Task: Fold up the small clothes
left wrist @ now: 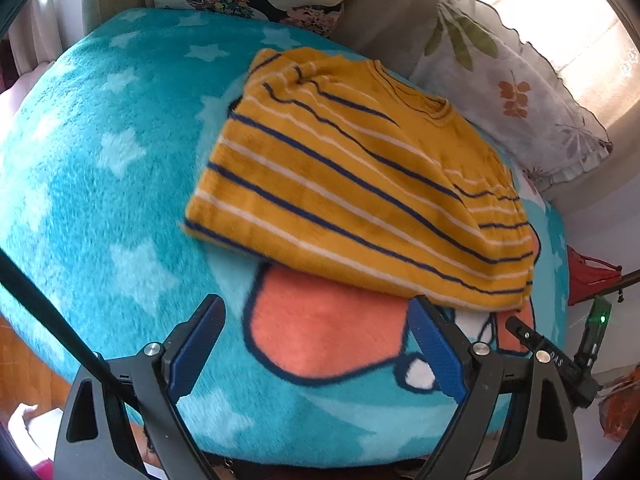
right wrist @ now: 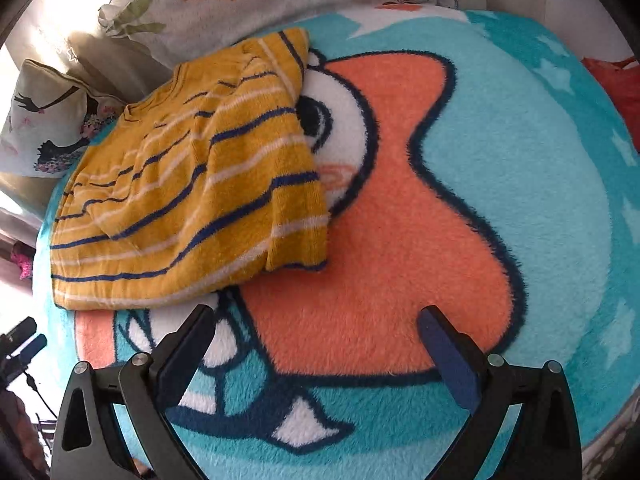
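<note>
Lying partly folded on the blanket (left wrist: 100, 200), the striped shirt (left wrist: 352, 184) has both sleeves tucked in over its body, so the side folds look done and a final fold in half seems to be the step in hand. In the left wrist view it sits just beyond the left tool (left wrist: 316, 340), whose jaws stand wide with nothing between them, only the orange patch of the blanket's cartoon print below; the right-hand pad (left wrist: 434, 344) is close to the shirt's hem but not on it. In the right wrist view the shirt (right wrist: 184, 184) lies to the upper left, and the right tool (right wrist: 320, 344) hangs over the orange patch beside it, jaws wide and empty too.

Next, I judge, each tool must reach a hem corner, pinch both layers and carry the hem up to the collar (left wrist: 436, 110) near the pillows (left wrist: 516, 108).

Hard to tell: whether the tucked sleeves lie flat, as the fabric bunches near the collar. Motion blurs the left view. The blanket's far edges are cut off, and what it lies on is hidden.
</note>
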A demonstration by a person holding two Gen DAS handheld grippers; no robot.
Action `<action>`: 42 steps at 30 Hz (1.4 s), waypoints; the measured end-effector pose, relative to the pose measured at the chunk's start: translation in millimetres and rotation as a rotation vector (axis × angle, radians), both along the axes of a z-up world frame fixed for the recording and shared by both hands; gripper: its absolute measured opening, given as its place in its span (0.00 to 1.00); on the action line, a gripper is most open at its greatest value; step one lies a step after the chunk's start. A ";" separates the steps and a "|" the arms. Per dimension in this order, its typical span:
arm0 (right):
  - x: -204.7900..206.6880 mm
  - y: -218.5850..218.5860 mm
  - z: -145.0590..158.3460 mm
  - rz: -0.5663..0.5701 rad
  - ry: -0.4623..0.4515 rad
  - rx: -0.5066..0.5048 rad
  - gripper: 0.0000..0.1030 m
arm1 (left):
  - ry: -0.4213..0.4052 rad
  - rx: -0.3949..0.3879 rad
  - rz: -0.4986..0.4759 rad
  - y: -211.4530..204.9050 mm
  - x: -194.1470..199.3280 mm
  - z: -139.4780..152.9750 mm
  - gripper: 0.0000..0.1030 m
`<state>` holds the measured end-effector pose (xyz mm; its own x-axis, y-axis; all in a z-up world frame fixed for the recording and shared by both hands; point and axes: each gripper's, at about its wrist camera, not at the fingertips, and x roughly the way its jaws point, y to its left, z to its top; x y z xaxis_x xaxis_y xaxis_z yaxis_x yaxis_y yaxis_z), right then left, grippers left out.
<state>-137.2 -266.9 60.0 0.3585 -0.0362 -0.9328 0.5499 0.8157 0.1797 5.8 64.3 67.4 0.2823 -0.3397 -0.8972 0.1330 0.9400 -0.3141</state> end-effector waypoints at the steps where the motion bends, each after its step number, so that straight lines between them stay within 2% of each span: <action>1: -0.4 0.7 -0.3 -0.013 -0.004 -0.008 1.00 | -0.001 0.002 -0.002 0.9 4.2 0.2 0.89; 4: -1.9 5.1 0.5 -0.033 -0.008 -0.047 1.00 | -0.009 0.010 -0.010 3.0 15.3 0.6 0.89; 8: 12.3 33.2 -10.2 0.041 0.094 -0.209 1.00 | -0.021 0.028 -0.025 5.3 29.7 -0.1 0.89; 9: 12.3 37.6 -11.0 0.050 0.092 -0.241 1.00 | -0.025 0.034 -0.029 5.7 33.2 -0.7 0.89; 11: 7.2 35.8 -9.8 0.019 0.059 -0.237 1.00 | -0.032 0.045 -0.032 7.8 39.7 -2.2 0.89; 13: 9.0 35.3 -10.0 0.026 0.079 -0.233 1.00 | -0.033 0.053 -0.025 12.9 46.9 -5.8 0.89; 18: 16.4 24.4 -8.9 -0.011 0.128 -0.162 1.00 | -0.019 0.063 0.019 33.1 61.8 -15.5 0.89; 25: 15.6 -15.3 9.8 -0.165 -0.073 0.104 0.88 | 0.004 0.058 0.047 50.8 71.7 -25.3 0.89; 32: 47.9 -38.1 2.5 -0.191 -0.201 0.181 0.82 | 0.027 0.060 0.021 48.3 71.0 -28.5 0.89; 33: 53.7 -40.2 2.3 -0.197 -0.218 0.194 0.80 | 0.027 0.063 0.017 48.2 70.5 -28.5 0.89; 34: 59.6 -36.8 2.9 -0.204 -0.230 0.207 0.70 | 0.028 0.064 0.015 48.8 70.6 -28.4 0.89; 35: 65.0 -34.7 1.7 -0.206 -0.233 0.227 0.53 | 0.030 0.064 0.016 50.5 71.0 -28.4 0.89; 37: 74.9 -30.7 -0.3 -0.219 -0.218 0.261 0.33 | 0.030 0.060 0.022 54.3 73.1 -27.6 0.89; 38: 76.3 -30.8 2.4 -0.229 -0.215 0.279 0.28 | 0.030 0.057 0.028 57.4 73.8 -27.4 0.89; 39: 78.7 -28.5 8.2 -0.233 -0.206 0.272 0.27 | 0.031 0.051 0.039 62.8 75.1 -27.4 0.89; 42: 93.3 -6.8 36.8 -0.194 -0.197 0.185 0.24 | 0.039 0.032 0.069 78.5 78.3 -29.5 0.89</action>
